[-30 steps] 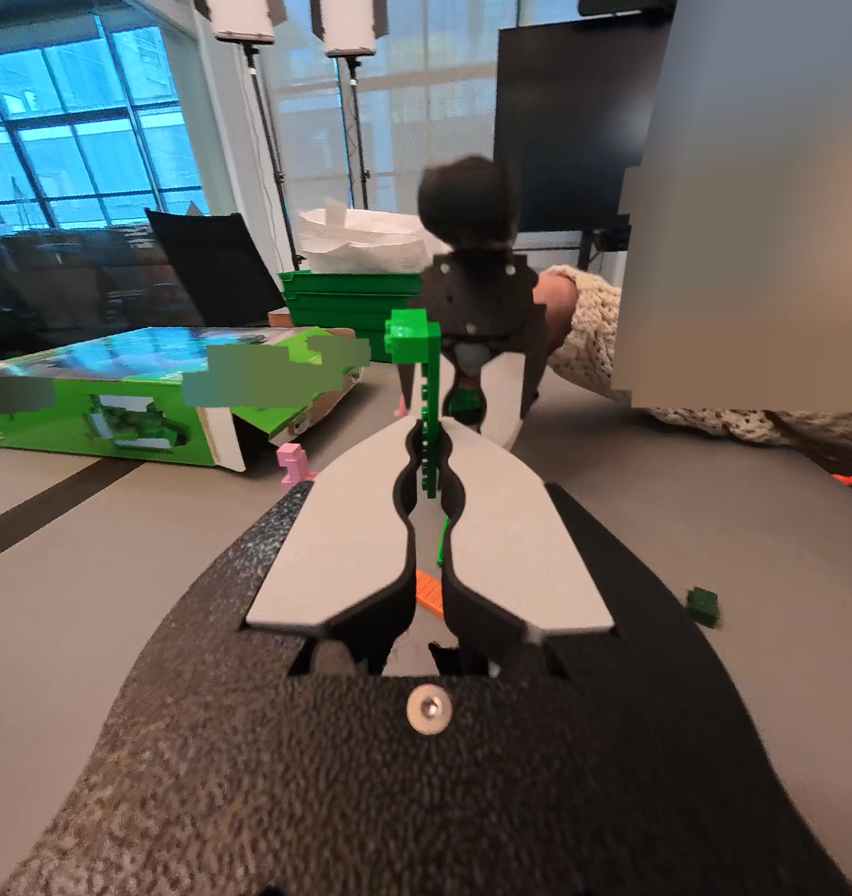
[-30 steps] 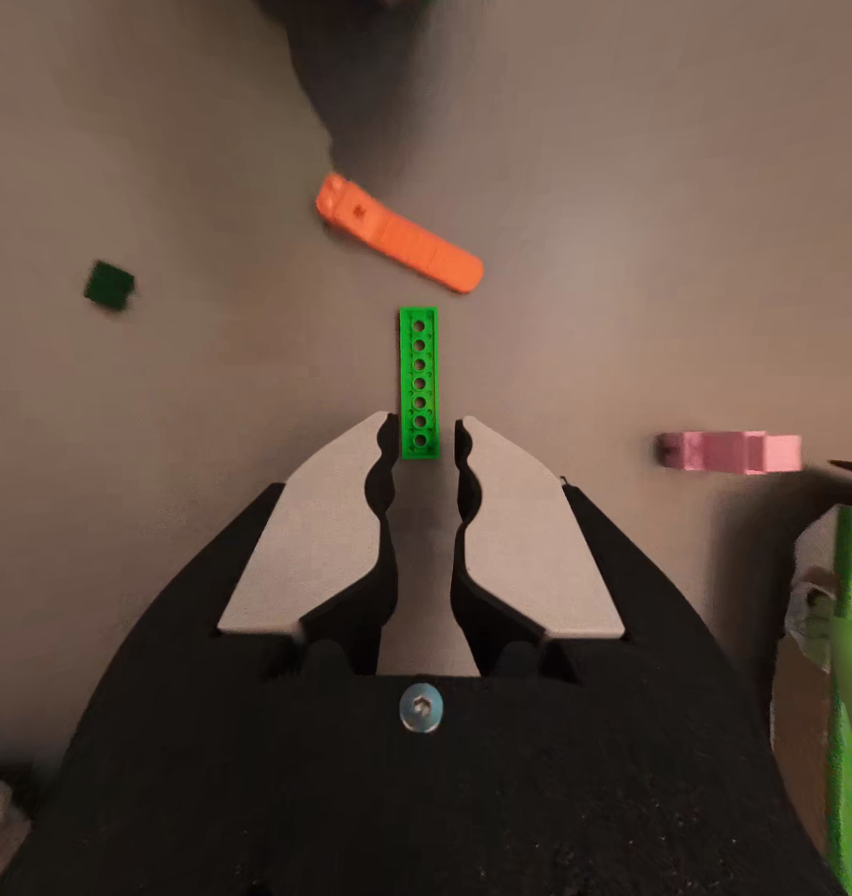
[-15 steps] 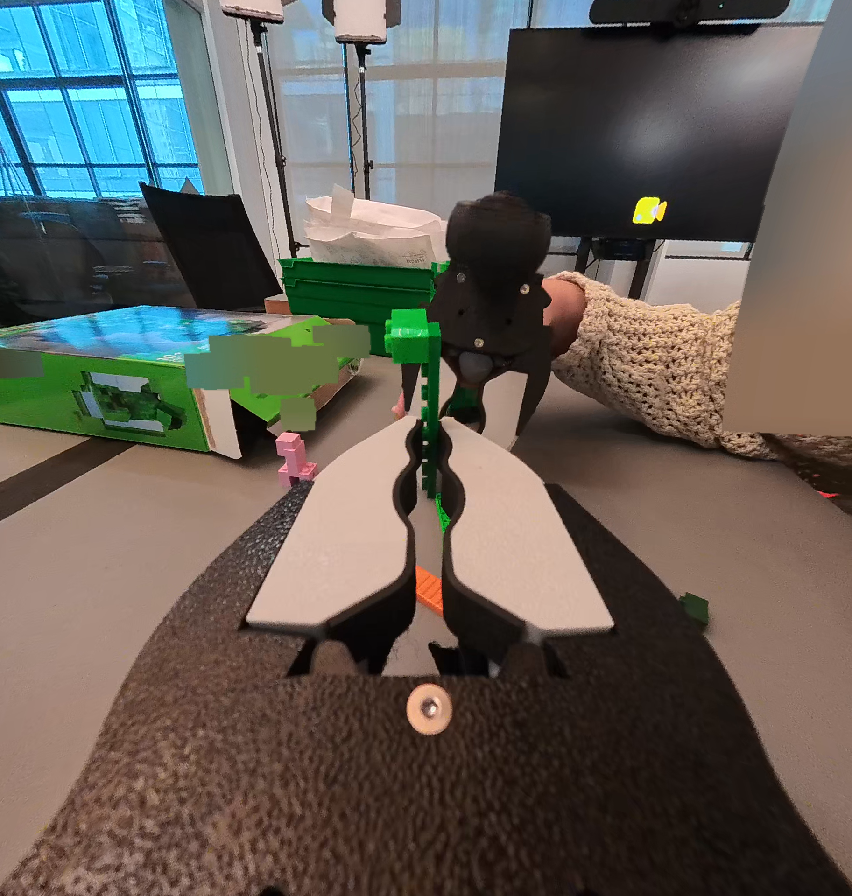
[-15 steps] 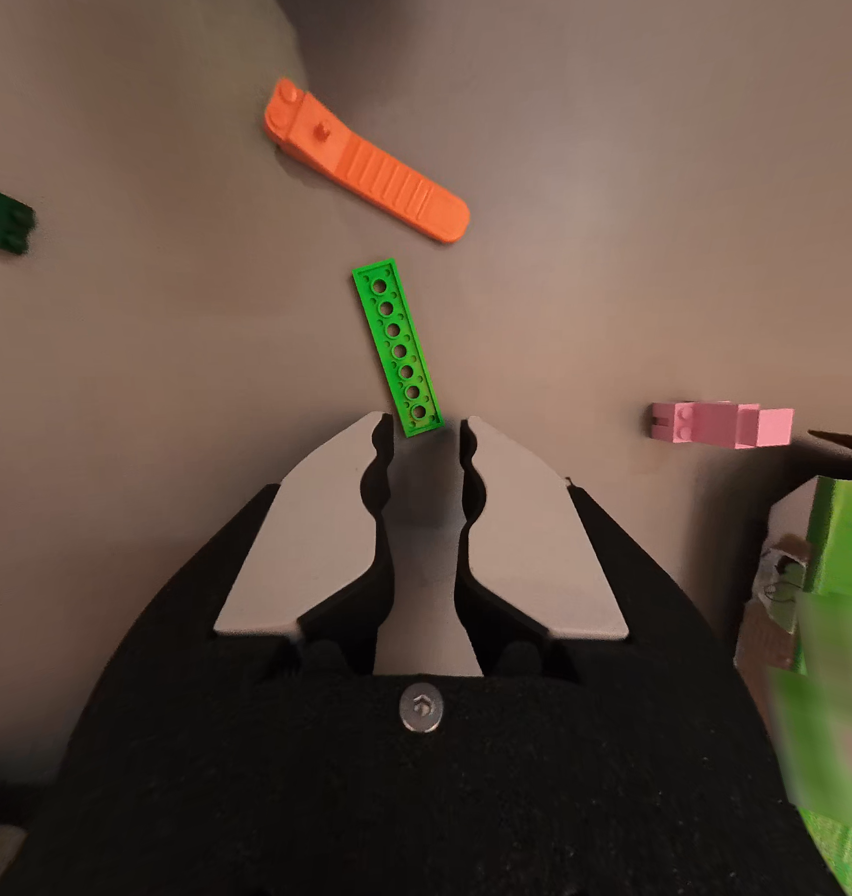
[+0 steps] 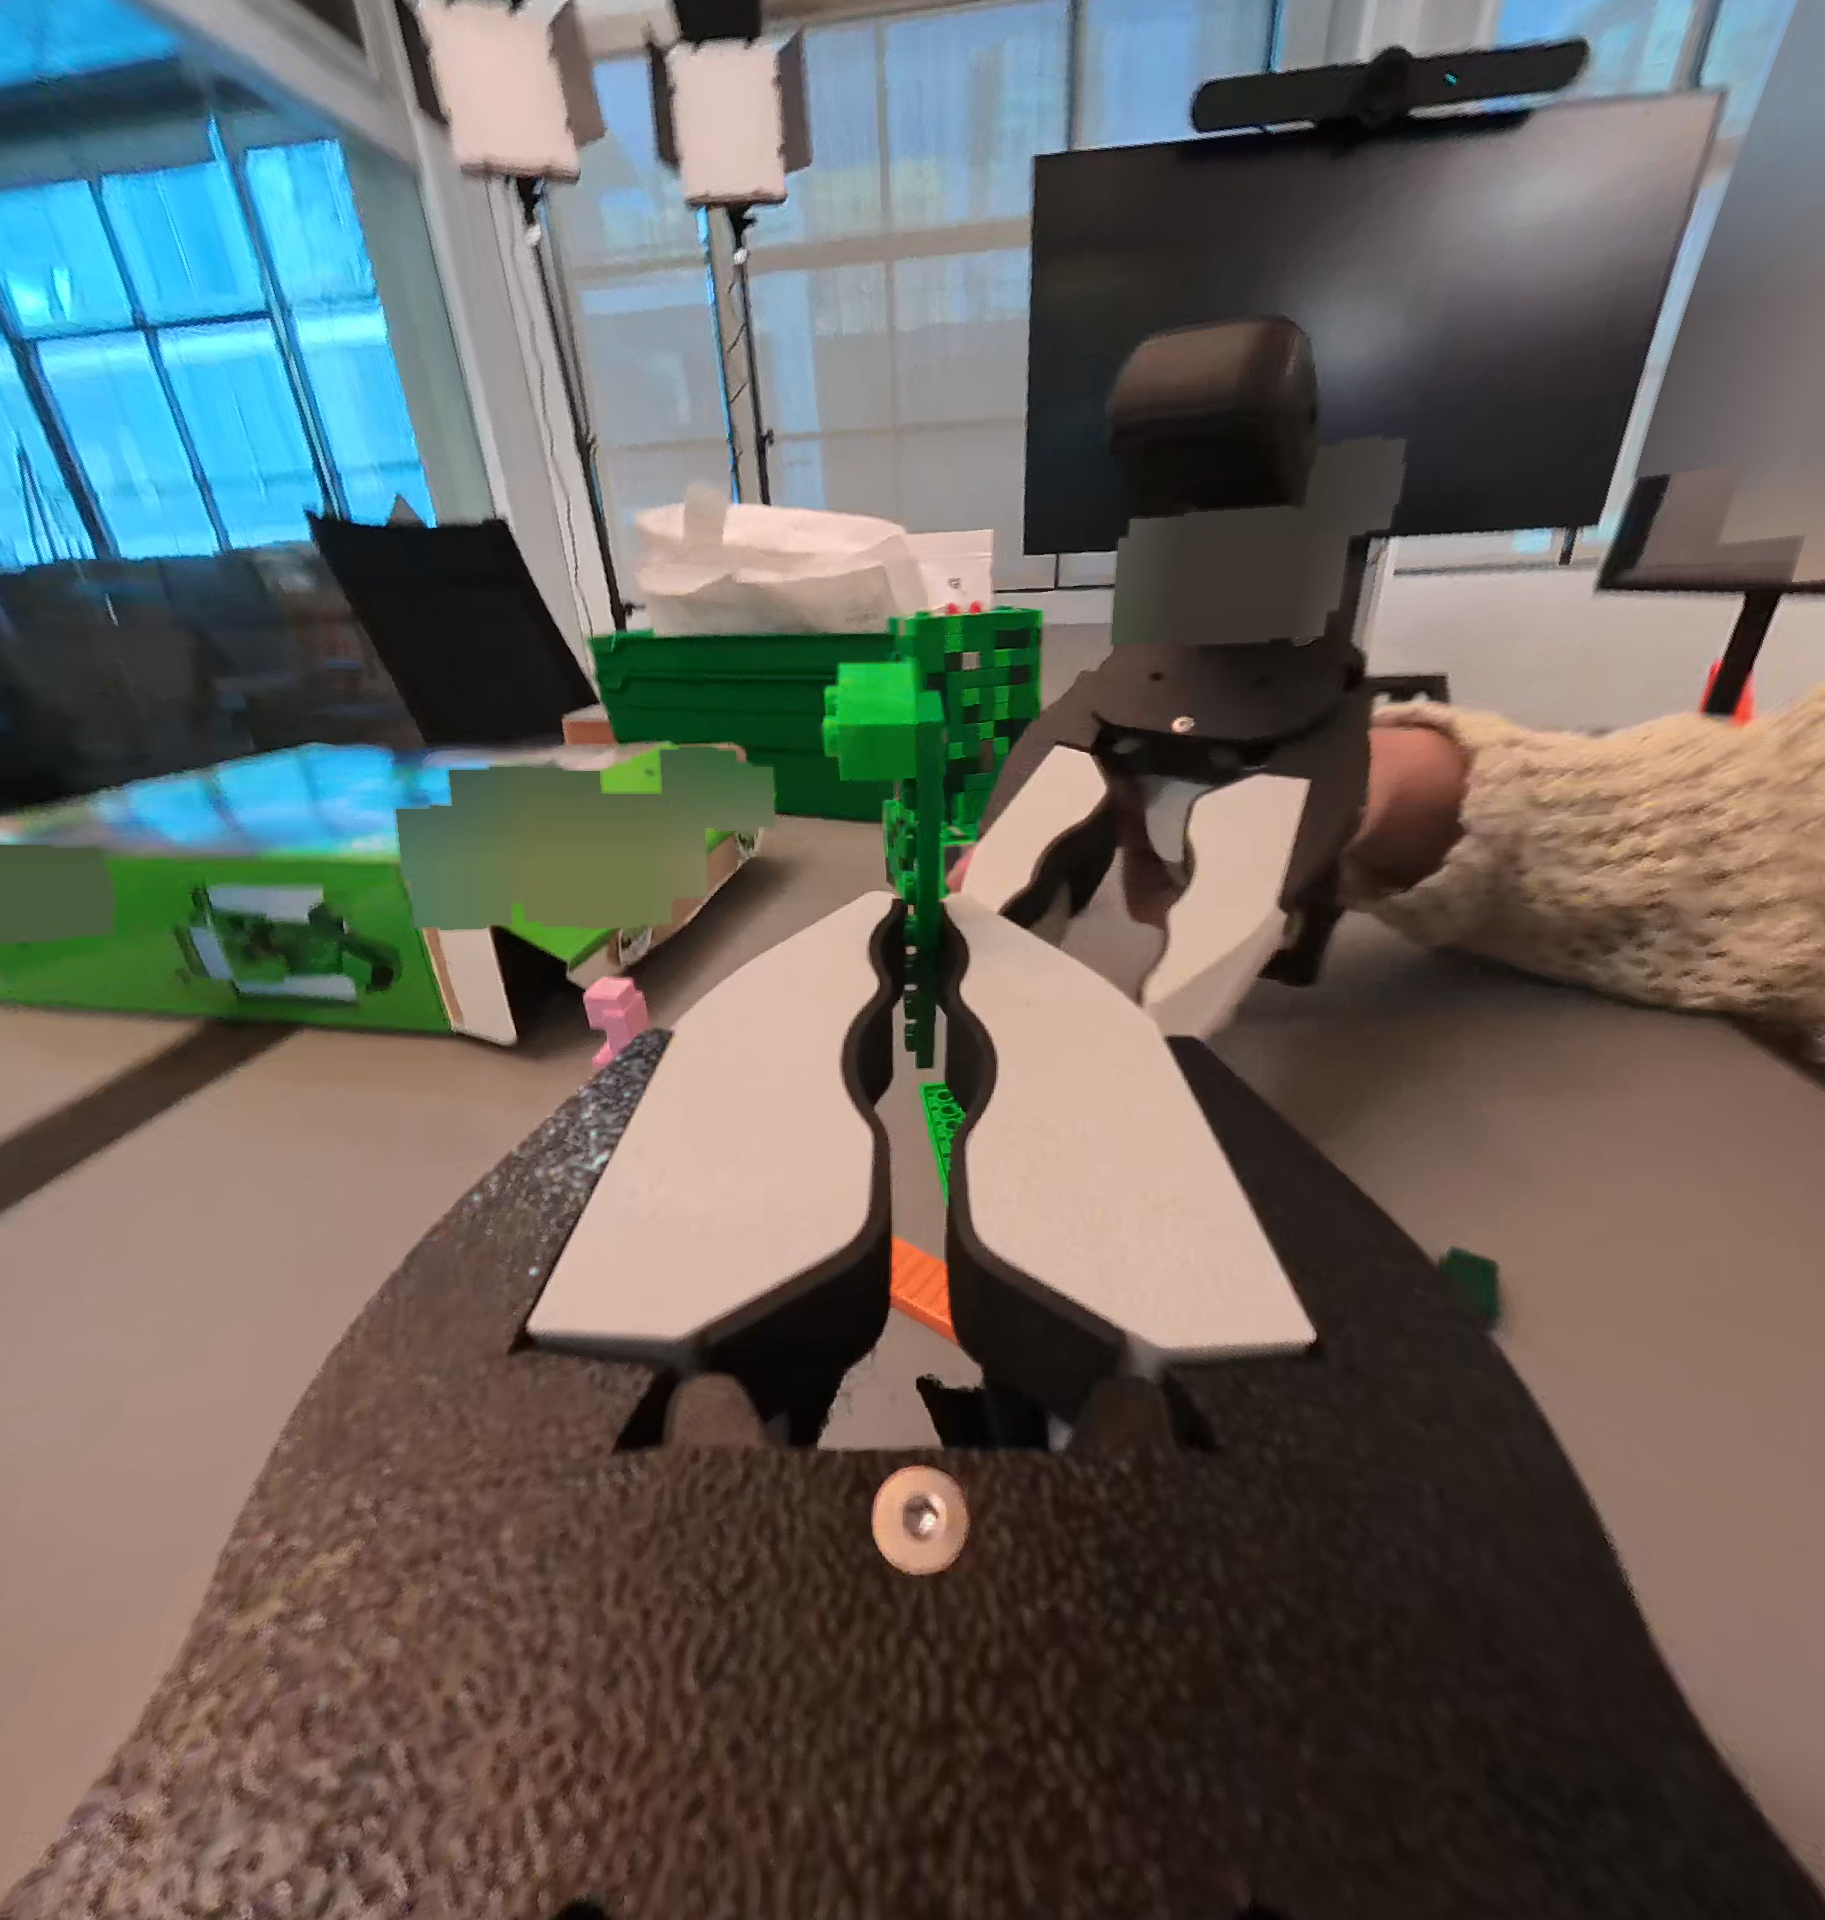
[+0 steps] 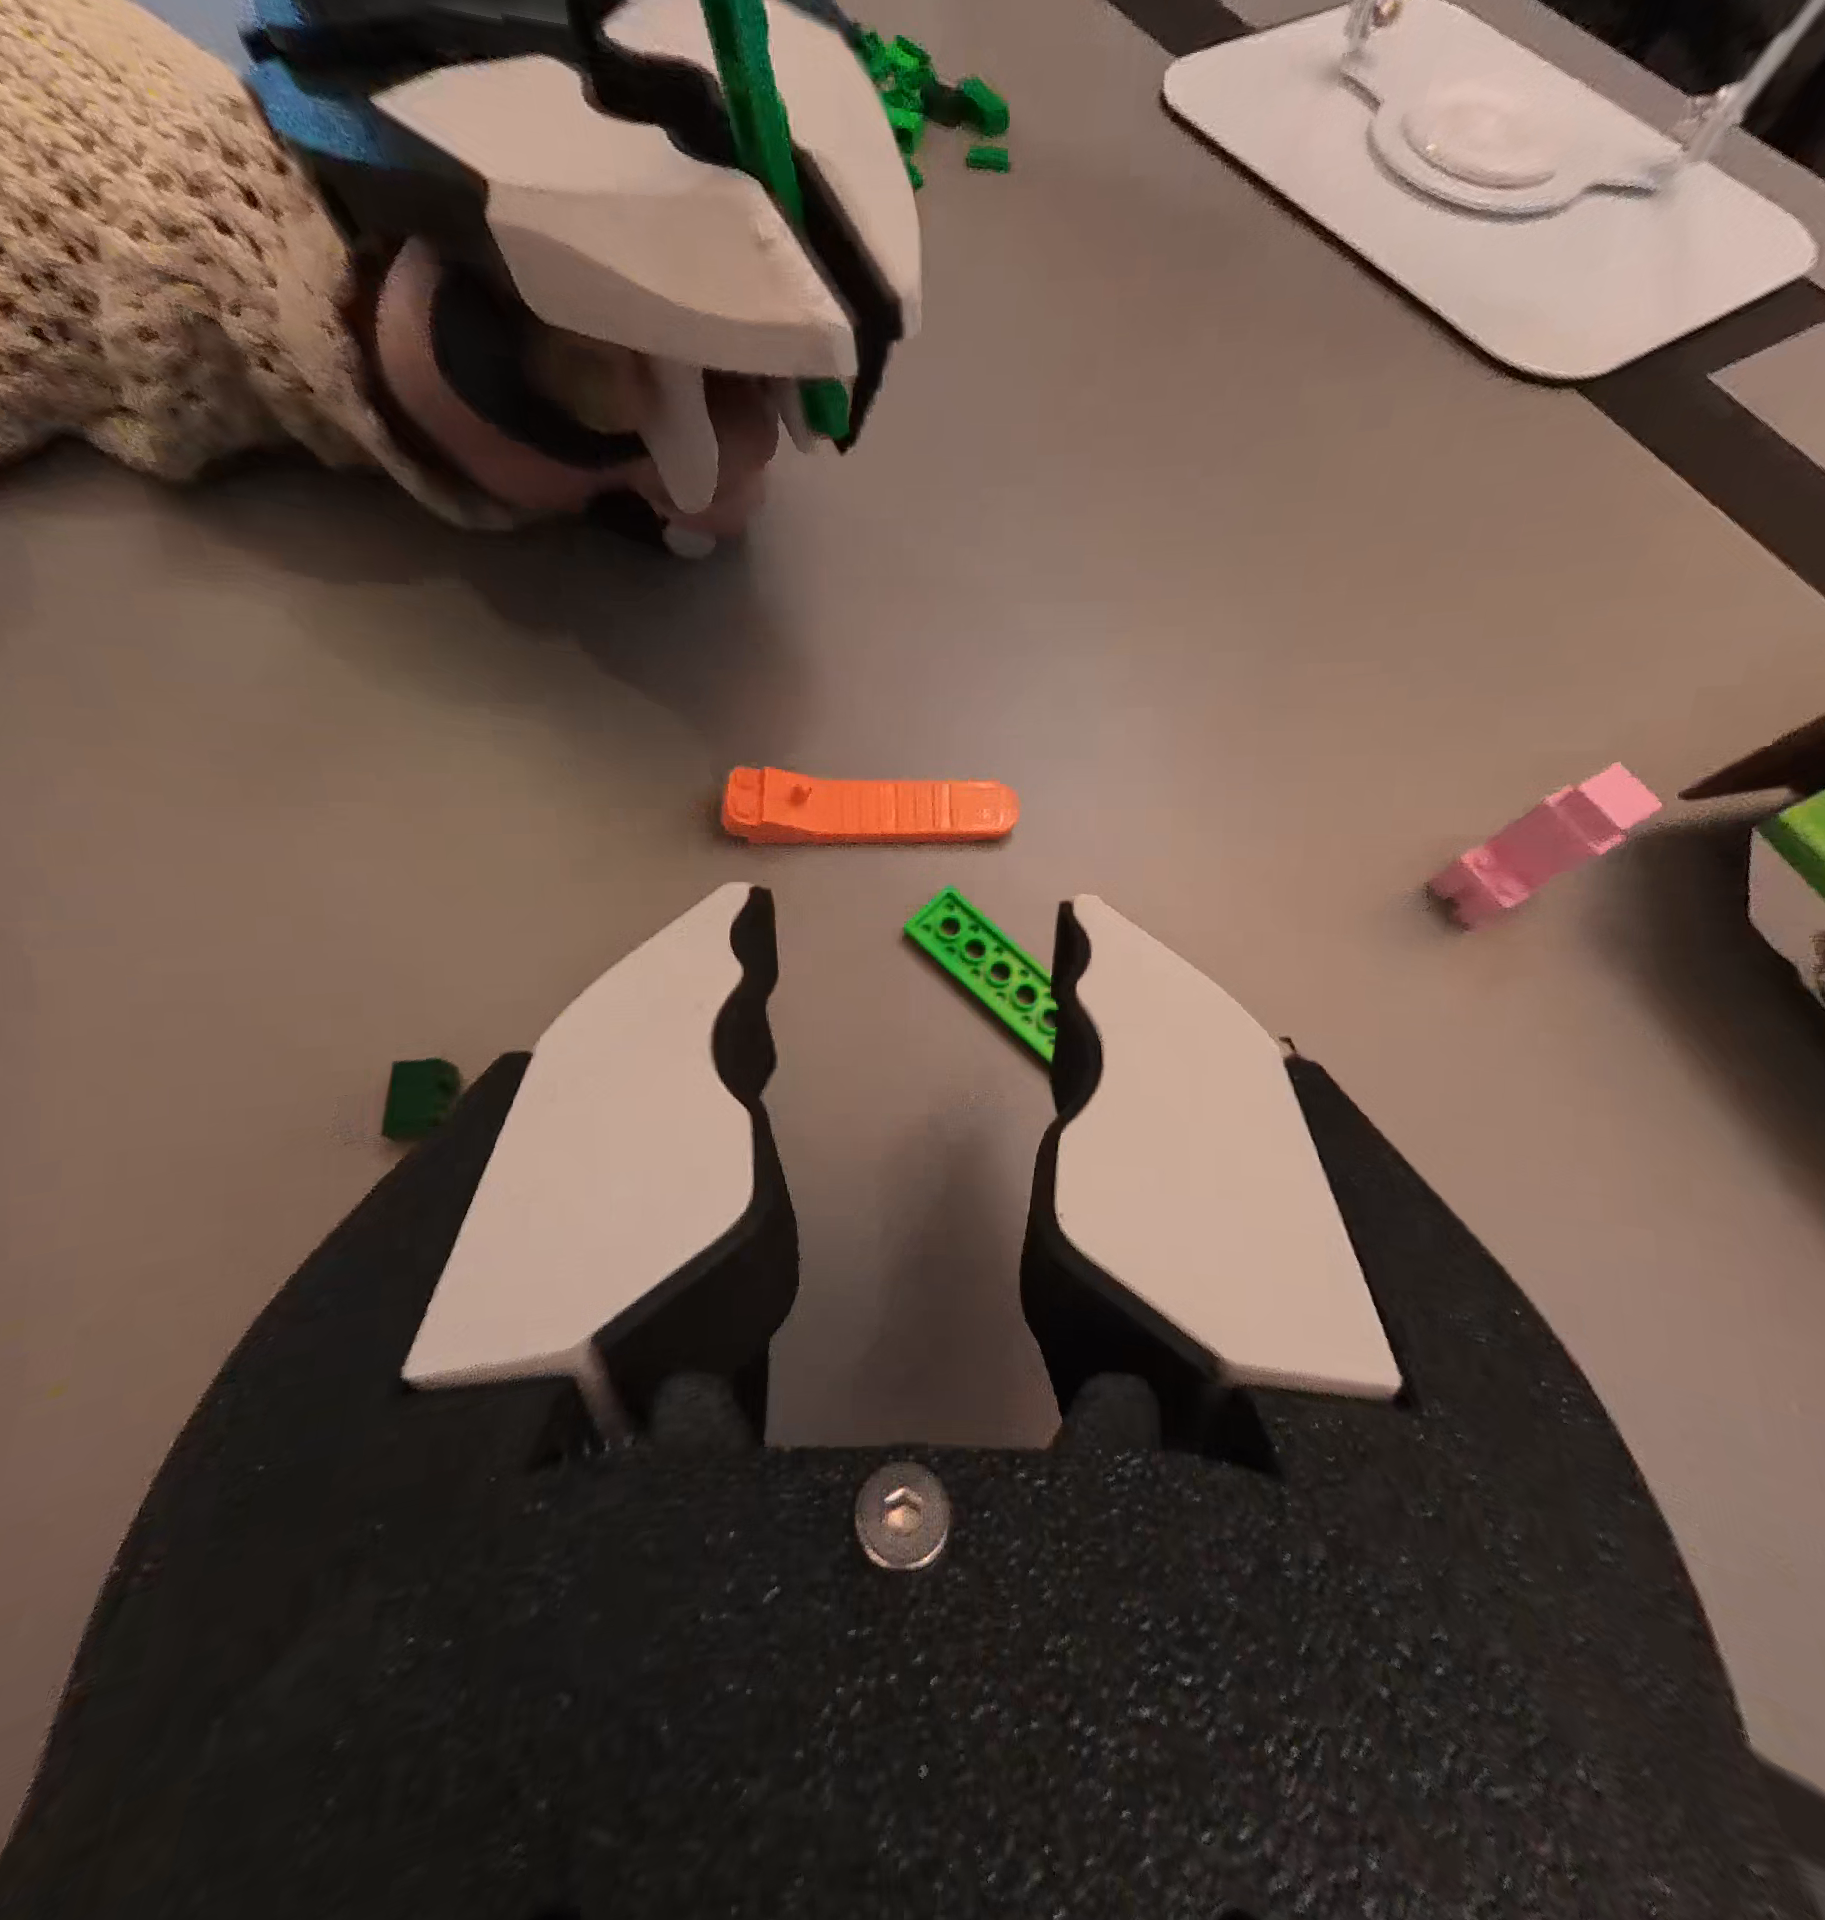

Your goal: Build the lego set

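Note:
My left gripper (image 5: 918, 920) is shut on a thin green lego assembly (image 5: 913, 821) that stands upright between the jaws, with a bright green block on top. It also shows in the right wrist view (image 6: 783, 208), held above the table at the far left. My right gripper (image 6: 913, 914) is open and empty, low over the grey table. A bright green long plate with holes (image 6: 986, 966) lies flat on the table between the fingertips, its near end hidden behind the right finger (image 6: 1178, 1122). The right gripper also shows in the left wrist view (image 5: 1126, 894).
An orange brick separator (image 6: 866, 805) lies just beyond the plate. A pink lego figure (image 6: 1542, 857) lies to the right, near the green set box (image 5: 191, 914). A dark green brick (image 6: 420, 1096) sits at the left. Loose green bricks (image 6: 929, 94) and a white stand base (image 6: 1490, 177) are at the far side. There is about 8 centimetres between the tips of the two grippers. The orange brick separator (image 6: 866, 805) is about 6 centimetres from my right fingertips.
My right gripper has opened wider and tilted up, bringing the left gripper into its view. The green plate now lies askew by the right finger. The left gripper keeps its hold.

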The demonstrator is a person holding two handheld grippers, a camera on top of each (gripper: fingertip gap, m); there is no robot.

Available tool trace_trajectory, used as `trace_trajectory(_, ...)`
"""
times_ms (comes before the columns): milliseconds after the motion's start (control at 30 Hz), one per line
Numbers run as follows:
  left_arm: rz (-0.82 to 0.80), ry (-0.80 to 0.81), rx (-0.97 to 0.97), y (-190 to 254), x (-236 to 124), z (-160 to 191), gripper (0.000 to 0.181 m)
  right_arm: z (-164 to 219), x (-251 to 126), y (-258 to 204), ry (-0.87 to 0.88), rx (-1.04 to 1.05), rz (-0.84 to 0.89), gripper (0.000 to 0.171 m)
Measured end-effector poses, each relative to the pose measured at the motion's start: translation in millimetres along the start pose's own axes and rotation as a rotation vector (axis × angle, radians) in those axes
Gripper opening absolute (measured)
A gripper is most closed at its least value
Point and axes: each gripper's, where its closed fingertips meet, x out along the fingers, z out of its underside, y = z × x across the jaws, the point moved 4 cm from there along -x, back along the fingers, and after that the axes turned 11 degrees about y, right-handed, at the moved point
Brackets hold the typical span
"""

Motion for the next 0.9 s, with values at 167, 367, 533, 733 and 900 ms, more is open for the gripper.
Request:
trace_trajectory(167,0.0,0.013,0.178,8,-3,-2,0.004,1,13,-17,-0.058,-0.03,0.024,0.056)
trace_trajectory(367,0.013,0.041,0.308,15,-8,-9,0.004,-10,23,-17,-0.011,-0.004,0.027,0.055)
trace_trajectory(533,0.075,0.03,0.475,31,-9,-7,0.004,-11,11,-15,0.046,0.032,0.016,0.048)
trace_trajectory(733,0.083,0.018,0.49,33,-9,-5,0.004,7,23,-20,-0.088,-0.014,-0.009,0.053)
trace_trajectory(900,0.06,0.007,0.457,27,-9,-4,0.004,21,36,-17,-0.308,-0.034,-0.083,0.057)
